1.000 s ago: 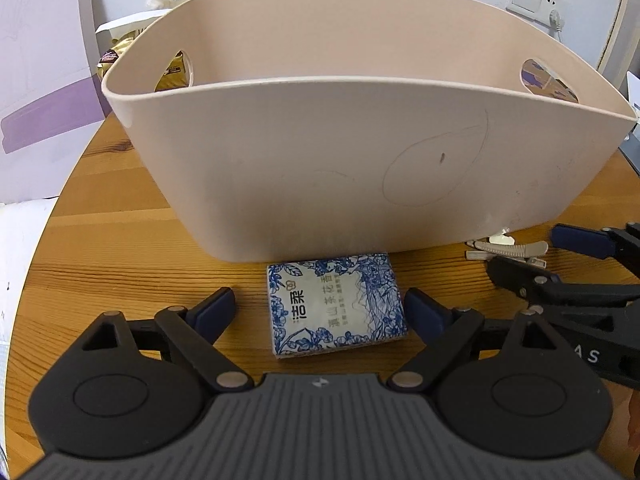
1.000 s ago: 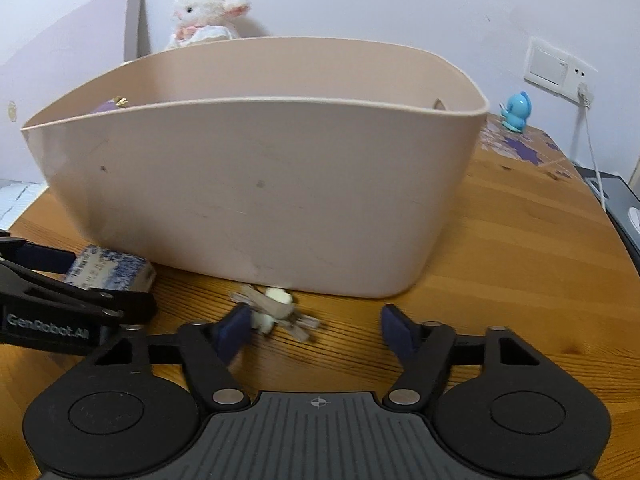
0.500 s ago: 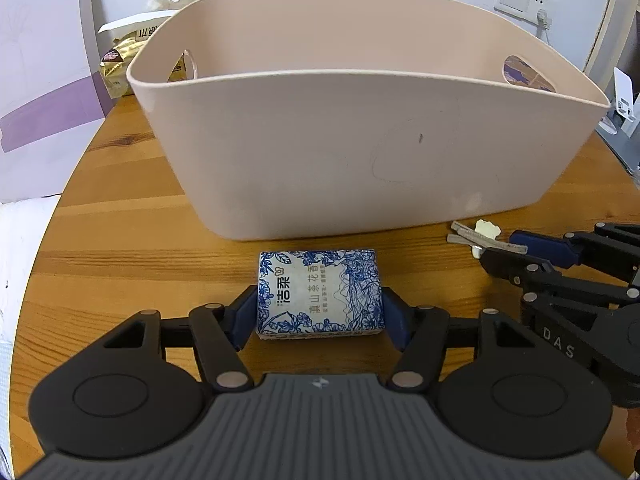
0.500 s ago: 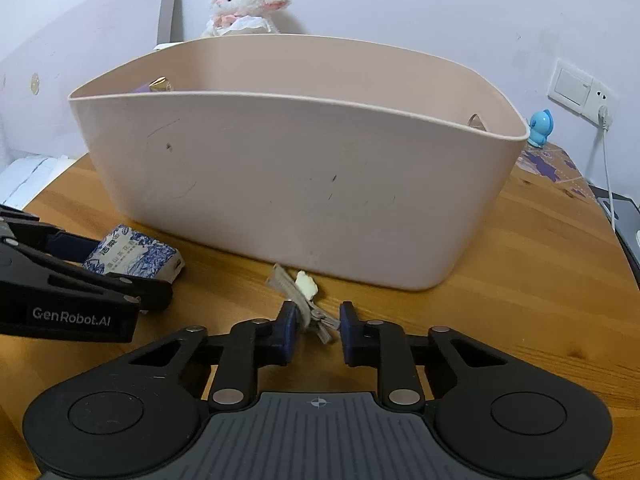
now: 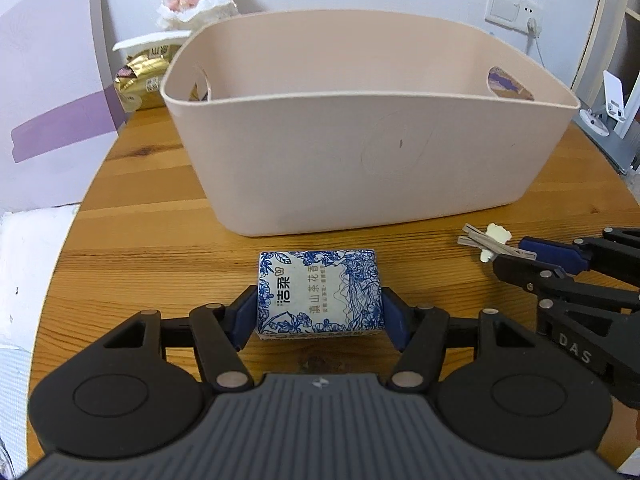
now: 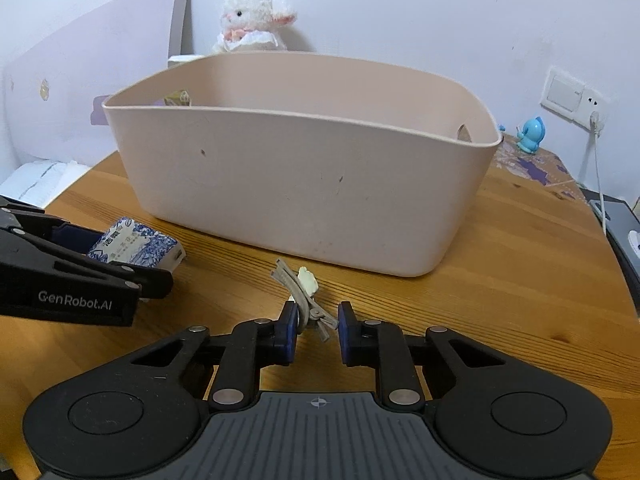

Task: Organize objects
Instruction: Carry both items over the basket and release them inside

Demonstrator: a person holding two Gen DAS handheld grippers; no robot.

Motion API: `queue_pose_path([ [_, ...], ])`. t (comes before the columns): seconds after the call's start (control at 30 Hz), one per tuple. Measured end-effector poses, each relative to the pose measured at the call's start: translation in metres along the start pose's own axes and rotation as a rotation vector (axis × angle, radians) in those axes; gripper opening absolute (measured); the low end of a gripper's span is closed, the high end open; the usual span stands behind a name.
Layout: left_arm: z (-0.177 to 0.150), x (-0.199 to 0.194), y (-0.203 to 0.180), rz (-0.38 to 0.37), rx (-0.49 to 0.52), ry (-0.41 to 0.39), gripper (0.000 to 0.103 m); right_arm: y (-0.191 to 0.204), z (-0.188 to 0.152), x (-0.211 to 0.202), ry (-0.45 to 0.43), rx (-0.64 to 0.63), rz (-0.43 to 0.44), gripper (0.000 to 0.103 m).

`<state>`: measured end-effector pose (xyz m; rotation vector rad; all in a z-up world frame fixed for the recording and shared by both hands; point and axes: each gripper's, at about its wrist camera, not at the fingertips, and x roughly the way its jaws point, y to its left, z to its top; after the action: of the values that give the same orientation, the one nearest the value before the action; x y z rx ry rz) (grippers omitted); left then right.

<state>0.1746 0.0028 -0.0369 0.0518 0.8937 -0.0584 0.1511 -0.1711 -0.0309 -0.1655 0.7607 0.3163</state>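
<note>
Left gripper (image 5: pixel 319 312) pinches the tissue pack (image 5: pixel 318 292); right gripper (image 6: pixel 317 328) clamps the hair clip (image 6: pixel 298 290). Both items remain outside the beige basket (image 5: pixel 360 184); nothing visibly dropped in yet.

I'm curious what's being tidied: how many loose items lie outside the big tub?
2: a tissue pack in the left gripper, a hair clip in the right gripper. The tub hides others.

This looks like a room in a home. A round wooden table (image 6: pixel 520 264) carries a beige storage basket (image 6: pixel 304 184). Behind the basket a plush lamb (image 6: pixel 256 20) sits against the white wall, and to the right of the basket is a wall socket (image 6: pixel 576 98).
</note>
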Motion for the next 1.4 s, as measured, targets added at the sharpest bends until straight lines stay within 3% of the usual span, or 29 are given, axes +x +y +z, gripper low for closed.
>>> queue_pose_path([
  [0.37, 0.005, -0.047, 0.009, 0.012, -0.007, -0.103, 0.065, -0.008, 0.005, -0.073, -0.141, 0.014, -0.022, 0.019],
  [0.63, 0.027, -0.078, 0.009, 0.023, -0.006, -0.202, 0.065, -0.021, 0.031, -0.097, -0.250, 0.043, -0.043, 0.019],
  [0.9, 0.054, -0.091, 0.008, 0.055, -0.005, -0.295, 0.065, -0.037, 0.057, -0.098, -0.314, 0.074, -0.070, 0.019],
  [1.17, 0.082, -0.071, 0.007, 0.031, 0.004, -0.287, 0.065, -0.048, 0.083, -0.081, -0.327, 0.105, -0.073, 0.019],
  [1.4, 0.110, -0.033, -0.004, 0.032, 0.037, -0.259, 0.065, -0.052, 0.102, -0.044, -0.285, 0.114, -0.078, 0.019],
])
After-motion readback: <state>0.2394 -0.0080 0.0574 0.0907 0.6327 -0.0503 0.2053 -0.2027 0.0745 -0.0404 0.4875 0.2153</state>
